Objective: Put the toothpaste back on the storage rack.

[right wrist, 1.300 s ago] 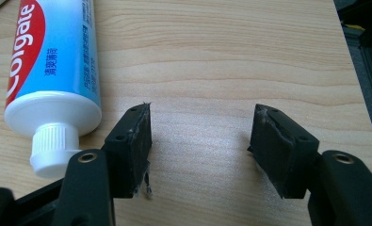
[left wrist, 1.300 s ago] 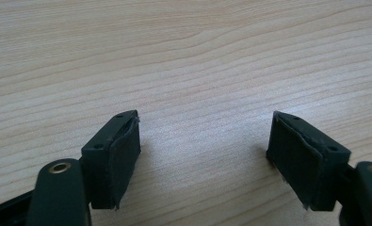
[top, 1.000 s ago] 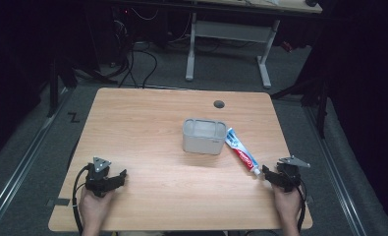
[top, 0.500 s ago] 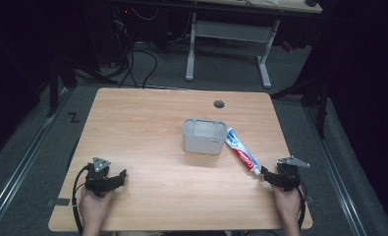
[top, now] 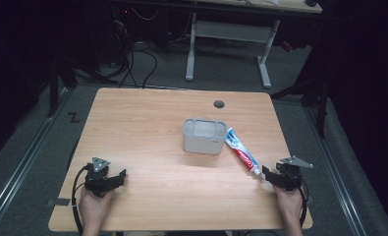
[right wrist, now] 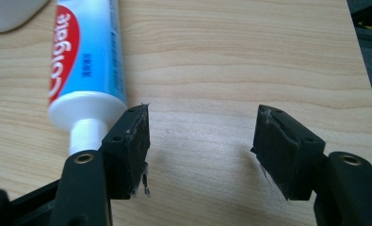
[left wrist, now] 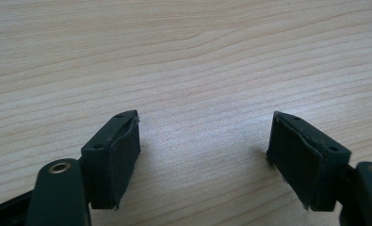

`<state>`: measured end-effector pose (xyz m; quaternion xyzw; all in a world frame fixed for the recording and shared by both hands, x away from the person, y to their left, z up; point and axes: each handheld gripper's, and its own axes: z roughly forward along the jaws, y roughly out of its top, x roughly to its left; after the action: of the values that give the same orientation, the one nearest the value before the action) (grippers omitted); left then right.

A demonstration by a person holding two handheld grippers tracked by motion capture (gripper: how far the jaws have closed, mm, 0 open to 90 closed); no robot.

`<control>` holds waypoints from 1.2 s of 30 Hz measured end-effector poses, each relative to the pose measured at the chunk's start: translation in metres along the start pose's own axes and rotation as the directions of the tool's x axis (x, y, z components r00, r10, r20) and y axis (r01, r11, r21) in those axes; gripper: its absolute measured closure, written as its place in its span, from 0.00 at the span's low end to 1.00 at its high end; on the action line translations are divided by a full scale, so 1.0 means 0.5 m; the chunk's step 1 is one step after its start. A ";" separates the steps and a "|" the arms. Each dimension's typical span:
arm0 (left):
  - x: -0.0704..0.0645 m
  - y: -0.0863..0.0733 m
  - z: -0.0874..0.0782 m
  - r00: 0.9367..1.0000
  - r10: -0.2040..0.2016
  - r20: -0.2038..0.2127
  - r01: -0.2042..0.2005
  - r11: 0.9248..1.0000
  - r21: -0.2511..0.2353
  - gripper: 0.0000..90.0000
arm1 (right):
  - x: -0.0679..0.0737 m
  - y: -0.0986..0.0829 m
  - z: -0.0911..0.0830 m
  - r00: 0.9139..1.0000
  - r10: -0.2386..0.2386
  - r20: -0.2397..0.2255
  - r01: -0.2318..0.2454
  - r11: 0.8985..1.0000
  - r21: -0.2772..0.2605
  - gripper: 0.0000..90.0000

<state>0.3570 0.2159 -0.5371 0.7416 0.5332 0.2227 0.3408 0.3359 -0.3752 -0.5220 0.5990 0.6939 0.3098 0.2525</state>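
High view: one toothpaste tube (top: 240, 151), one bin (top: 204, 136), two hand-held grippers, left (top: 114, 178) and right (top: 270, 175), both spread, empty; nothing moved since earlier.

- A light wooden table (top: 147, 132) with a round cable hole (top: 219, 104) near its far edge;
- a grey open-topped container (top: 204, 136) stands near the middle;
- a toothpaste tube (top: 241, 151) lies flat just right of the container, cap toward the near right corner;
- both grippers rest at the near corners.
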 end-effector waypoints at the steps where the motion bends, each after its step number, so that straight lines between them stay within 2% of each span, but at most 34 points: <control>1: 0.000 0.000 0.000 1.000 -0.002 0.001 0.002 1.000 -0.001 0.29 | 0.002 0.001 -0.003 1.000 0.002 -0.007 -0.002 1.000 -0.004 0.40; 3: 0.000 0.000 0.000 1.000 -0.002 0.001 0.002 1.000 0.000 0.29 | 0.001 0.000 -0.009 0.999 0.021 -0.030 -0.022 1.000 -0.019 0.40; 6: 0.000 0.000 0.000 1.000 -0.002 0.001 0.002 1.000 0.000 0.29 | 0.000 -0.001 -0.015 0.999 0.029 -0.029 -0.030 0.999 -0.030 0.41; 10: 0.000 0.000 0.000 1.000 -0.001 0.002 0.001 1.000 -0.001 0.29 | 0.003 -0.002 -0.034 0.997 0.044 -0.060 -0.047 0.997 -0.057 0.41; 15: 0.001 0.000 0.000 1.000 -0.004 0.005 0.004 1.000 -0.001 0.29 | 0.015 -0.004 -0.044 0.997 0.004 -0.073 -0.010 0.996 -0.088 0.42; 20: 0.001 0.000 -0.001 1.000 -0.005 0.004 0.005 1.000 0.000 0.29 | 0.027 -0.010 -0.045 0.997 -0.006 -0.079 -0.002 0.995 -0.096 0.43; 21: 0.000 0.000 0.000 1.000 -0.004 0.003 0.004 1.000 -0.001 0.29 | 0.035 -0.011 -0.049 0.997 -0.018 -0.070 0.010 0.993 -0.116 0.45; 29: 0.001 0.000 -0.001 1.000 -0.004 0.005 0.004 1.000 -0.001 0.29 | 0.067 0.002 -0.064 0.994 -0.073 -0.076 0.061 0.987 -0.148 0.47; 36: 0.002 0.000 -0.001 1.000 -0.006 0.007 0.006 1.000 -0.002 0.29 | 0.088 0.016 -0.065 0.991 -0.096 -0.097 0.081 0.986 -0.146 0.47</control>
<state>0.3569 0.2170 -0.5370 0.7404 0.5340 0.2193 0.3442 0.3113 -0.3351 -0.4932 0.5312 0.7084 0.3773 0.2714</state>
